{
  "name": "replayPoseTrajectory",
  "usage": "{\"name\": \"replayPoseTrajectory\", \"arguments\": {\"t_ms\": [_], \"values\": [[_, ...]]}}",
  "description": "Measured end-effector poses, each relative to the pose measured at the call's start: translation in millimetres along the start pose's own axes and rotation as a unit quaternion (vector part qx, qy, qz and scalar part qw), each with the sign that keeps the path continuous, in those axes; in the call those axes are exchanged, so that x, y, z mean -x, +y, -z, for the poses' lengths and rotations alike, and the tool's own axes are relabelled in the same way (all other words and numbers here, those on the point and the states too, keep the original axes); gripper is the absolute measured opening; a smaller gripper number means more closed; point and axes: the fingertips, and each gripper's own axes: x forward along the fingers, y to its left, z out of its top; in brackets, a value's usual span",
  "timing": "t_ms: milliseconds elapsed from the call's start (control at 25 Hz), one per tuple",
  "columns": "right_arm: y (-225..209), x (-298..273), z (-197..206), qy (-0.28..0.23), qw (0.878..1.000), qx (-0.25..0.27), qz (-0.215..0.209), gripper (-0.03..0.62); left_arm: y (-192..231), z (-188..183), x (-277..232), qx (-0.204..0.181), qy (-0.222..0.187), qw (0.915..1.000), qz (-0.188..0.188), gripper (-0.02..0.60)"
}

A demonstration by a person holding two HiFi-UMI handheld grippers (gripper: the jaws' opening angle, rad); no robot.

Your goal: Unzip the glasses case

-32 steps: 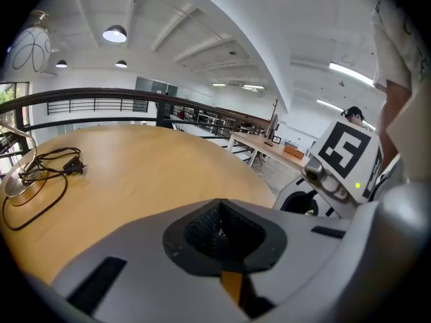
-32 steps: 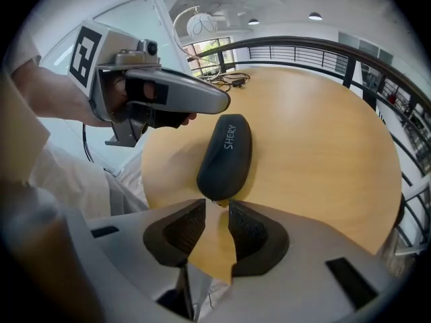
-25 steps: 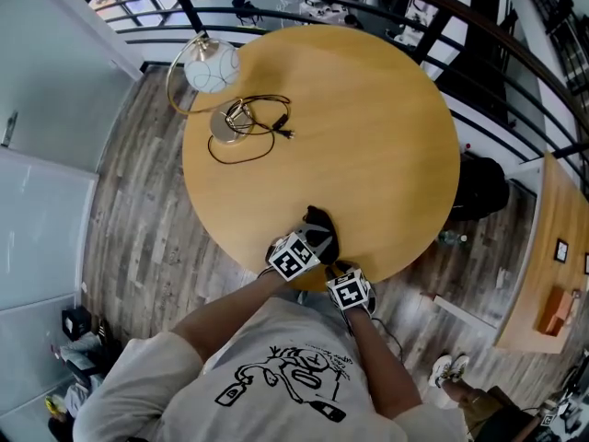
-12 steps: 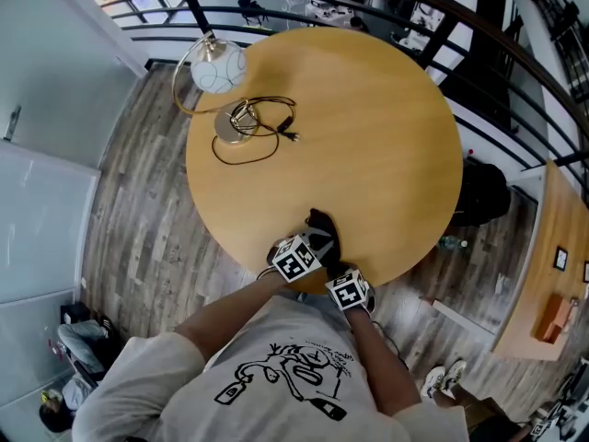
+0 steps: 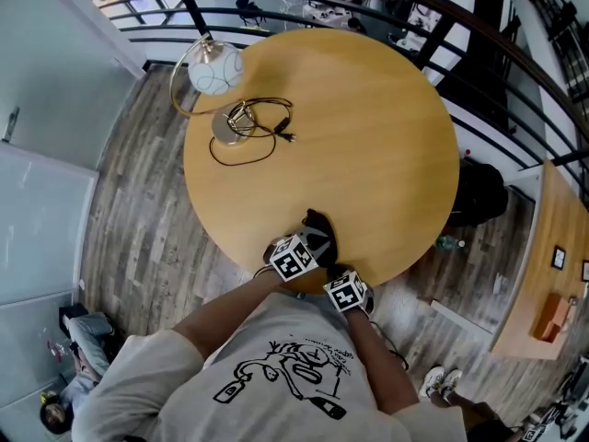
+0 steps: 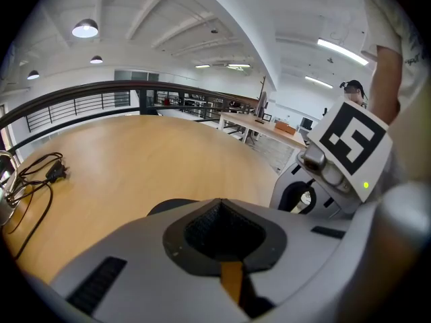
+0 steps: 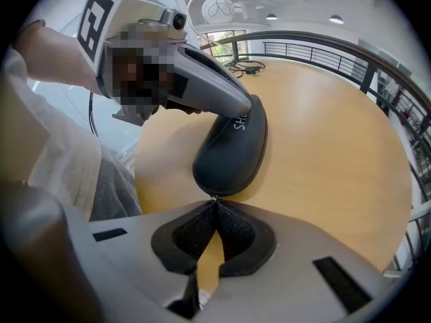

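The black glasses case (image 5: 321,229) lies near the front edge of the round wooden table (image 5: 368,127). In the right gripper view the glasses case (image 7: 232,150) points its near end at my jaws. My right gripper (image 7: 214,200) is shut on the small metal zipper pull at that end. My left gripper (image 7: 248,105) comes in from the left, jaws together, with its tip resting on top of the case's far half. In the left gripper view the left gripper (image 6: 219,204) stands shut, and a sliver of the case (image 6: 168,206) shows just beyond it. Both marker cubes (image 5: 294,258) sit close together over the table's edge.
A lamp with a glass globe (image 5: 213,67), a round base (image 5: 227,125) and a coiled black cable (image 5: 262,122) stands at the table's far left. A black railing (image 5: 479,72) curves behind the table. The person's torso (image 5: 276,376) is right at the front edge.
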Motion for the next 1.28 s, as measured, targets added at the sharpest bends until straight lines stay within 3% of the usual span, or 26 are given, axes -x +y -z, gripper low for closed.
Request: {"name": "replayPoseTrajectory", "arguments": {"t_ms": [400,760,1040,1280], "values": [[-10,4,2,0.007,1.000,-0.001,0.021,0.023,-1,0,0,0.001,-0.001,1.0000,0.003,0.006],[-28,8,-4,0.025,0.997,0.044,0.055,0.023,-1,1,2,0.004,-0.001,1.0000,0.006,0.006],[-43,8,-15,0.041,0.984,0.155,0.078,0.023,-2,1,4,0.006,-0.002,0.9999,0.010,0.006],[-53,6,-24,0.052,0.970,0.218,0.091,0.023,-1,1,3,0.010,-0.003,0.9999,0.009,0.006]]}}
